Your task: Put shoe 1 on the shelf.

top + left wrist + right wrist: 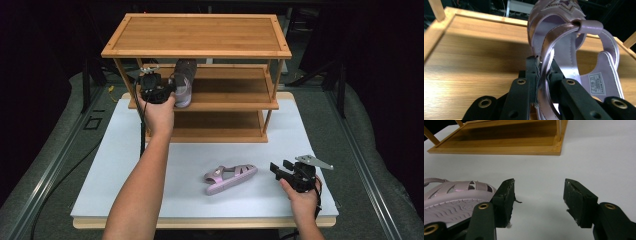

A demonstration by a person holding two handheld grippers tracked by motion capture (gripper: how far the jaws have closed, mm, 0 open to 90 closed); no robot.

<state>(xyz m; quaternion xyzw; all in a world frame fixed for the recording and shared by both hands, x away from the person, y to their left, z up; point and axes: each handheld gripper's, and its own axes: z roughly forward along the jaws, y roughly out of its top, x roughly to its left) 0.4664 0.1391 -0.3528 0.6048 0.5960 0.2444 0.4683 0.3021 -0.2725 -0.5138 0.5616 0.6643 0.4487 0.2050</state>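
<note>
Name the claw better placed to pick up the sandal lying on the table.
Right. The right claw is open beside the table sandal, while the left claw is shut on the other sandal at the rack's middle shelf.

Both forearms bare, no sleeves or gloves in high view. Left gripper (161, 89): black blocky body w/ a black cable trailing down from it. Close up, left gripper (543, 72) has matte black jaws, angular link arms w/ brass-ringed rivet holes, pad edges rough. Right gripper (283, 167): black, grey three-cornered plate on top, black cable by the wrist. Right gripper (539, 200) close up: thick black pads, worn & frayed at edges, brass-ringed rivets on link arms.
</note>
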